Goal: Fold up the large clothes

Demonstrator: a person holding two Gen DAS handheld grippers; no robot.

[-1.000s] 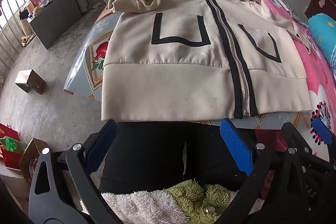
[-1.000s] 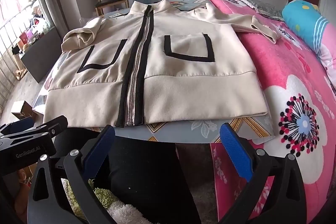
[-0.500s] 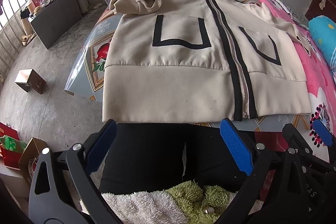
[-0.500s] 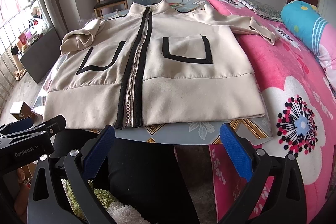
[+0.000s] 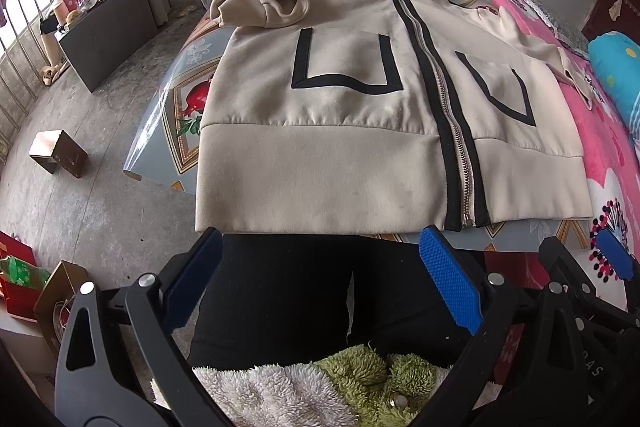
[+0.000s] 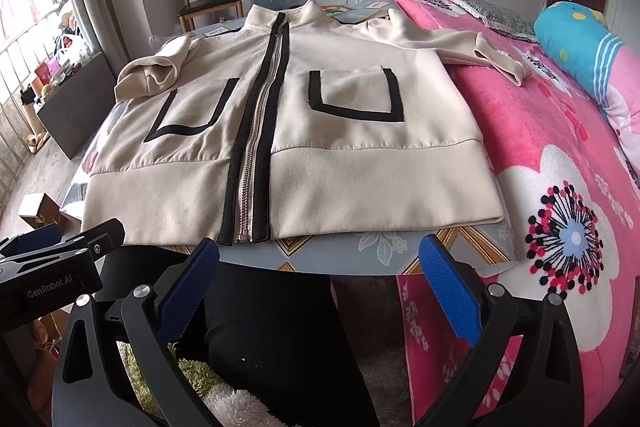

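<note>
Two sets of tongs are held apart and empty at the near edge of the table (image 5: 168, 115): the left tongs (image 5: 318, 269) before the jacket's left hem, the right tongs (image 6: 318, 275) near its zipper end. The cream jacket (image 6: 288, 147) is spread flat, front up and zipped, on the table. One sleeve (image 5: 264, 3) is bunched at the far left; the other sleeve (image 6: 472, 51) is laid across the pink bed (image 6: 560, 155) to the right.

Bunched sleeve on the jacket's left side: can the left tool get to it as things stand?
Probably yes. The left tool is open and empty at the hem, and nothing lies between it and the bunched sleeve except flat jacket.
</note>
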